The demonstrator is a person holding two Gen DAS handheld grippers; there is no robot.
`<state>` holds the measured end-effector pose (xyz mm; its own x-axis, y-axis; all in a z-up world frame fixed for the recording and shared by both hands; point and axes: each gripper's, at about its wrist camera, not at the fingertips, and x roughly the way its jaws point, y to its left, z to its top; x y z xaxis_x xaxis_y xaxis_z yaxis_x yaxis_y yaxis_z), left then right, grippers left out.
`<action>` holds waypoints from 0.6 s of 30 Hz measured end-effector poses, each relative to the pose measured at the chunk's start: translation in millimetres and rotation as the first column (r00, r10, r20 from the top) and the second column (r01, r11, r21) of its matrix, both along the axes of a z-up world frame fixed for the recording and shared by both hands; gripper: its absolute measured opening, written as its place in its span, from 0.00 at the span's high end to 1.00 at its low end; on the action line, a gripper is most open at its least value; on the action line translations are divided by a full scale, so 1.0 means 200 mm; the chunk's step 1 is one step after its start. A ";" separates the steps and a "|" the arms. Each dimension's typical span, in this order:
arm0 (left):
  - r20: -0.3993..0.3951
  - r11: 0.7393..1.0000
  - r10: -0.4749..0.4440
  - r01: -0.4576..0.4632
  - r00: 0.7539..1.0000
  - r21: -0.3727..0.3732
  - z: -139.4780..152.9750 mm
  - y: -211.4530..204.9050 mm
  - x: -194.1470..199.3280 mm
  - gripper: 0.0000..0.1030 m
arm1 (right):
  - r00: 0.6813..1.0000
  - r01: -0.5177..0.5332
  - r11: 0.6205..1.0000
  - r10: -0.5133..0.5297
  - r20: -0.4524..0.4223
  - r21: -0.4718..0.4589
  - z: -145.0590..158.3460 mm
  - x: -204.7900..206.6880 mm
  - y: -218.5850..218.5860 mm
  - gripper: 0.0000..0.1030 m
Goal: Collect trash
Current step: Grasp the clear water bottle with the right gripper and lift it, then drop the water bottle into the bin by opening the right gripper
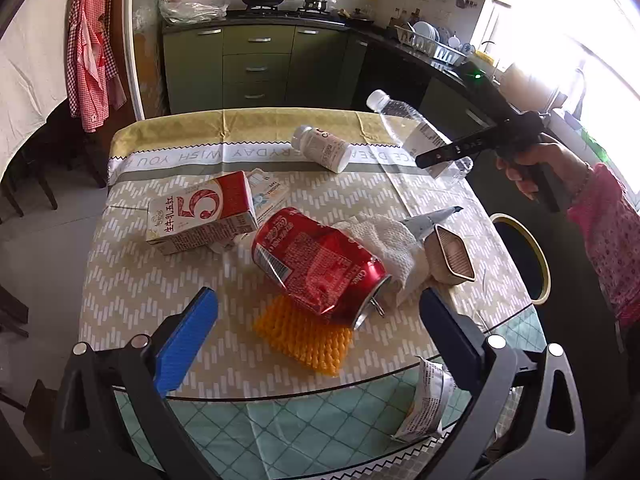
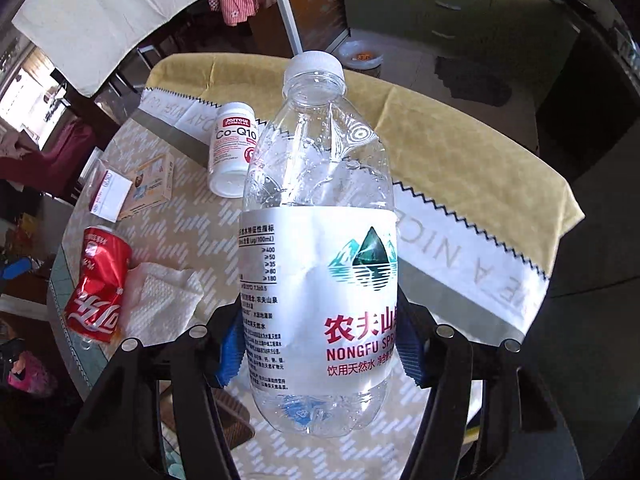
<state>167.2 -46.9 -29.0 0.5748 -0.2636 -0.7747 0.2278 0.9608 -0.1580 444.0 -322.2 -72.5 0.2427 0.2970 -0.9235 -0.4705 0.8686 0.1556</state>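
Left wrist view, left to right. Carton (image 1: pixel 202 212) lies on its side on the table (image 1: pixel 120 280). Dented can (image 1: pixel 320 264) lies at centre, its open end resting on an orange mesh (image 1: pixel 304 340). A crumpled tissue (image 1: pixel 384 240) touches the can's right side; a tan tub (image 1: pixel 452 256) lies just beside the tissue. White jar (image 1: pixel 322 148) lies on its side farther back. Left gripper (image 1: pixel 316 320) hovers above the can, blue fingers (image 1: pixel 188 336) spread wide, nothing between them. A printed wrapper (image 1: pixel 428 404) lies at the near table edge. At right, a hand (image 1: pixel 536 164) holds the right gripper (image 2: pixel 316 356) above the table edge. Its pads (image 2: pixel 230 352) pinch the labelled middle of the clear bottle (image 2: pixel 320 240), cap pointing away, clear of the table. A dark bin (image 1: pixel 524 256) stands beside the table.
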 end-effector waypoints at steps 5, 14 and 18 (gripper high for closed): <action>-0.027 0.999 -0.040 0.040 0.999 -0.007 0.02 -0.09 0.01 0.07 | 0.993 0.096 0.995 -0.097 0.070 0.016 0.15 -0.38 -0.26 0.39; -0.010 0.997 -0.073 0.074 0.997 0.024 0.07 -0.31 0.09 0.07 | 0.887 0.461 0.880 -0.462 0.020 -0.114 -0.18 -0.95 -0.99 0.39; 0.009 0.995 -0.079 0.079 0.997 0.061 0.11 -0.40 0.12 0.07 | 0.848 0.523 0.845 -0.529 -0.030 -0.112 -0.37 -1.00 -1.16 0.39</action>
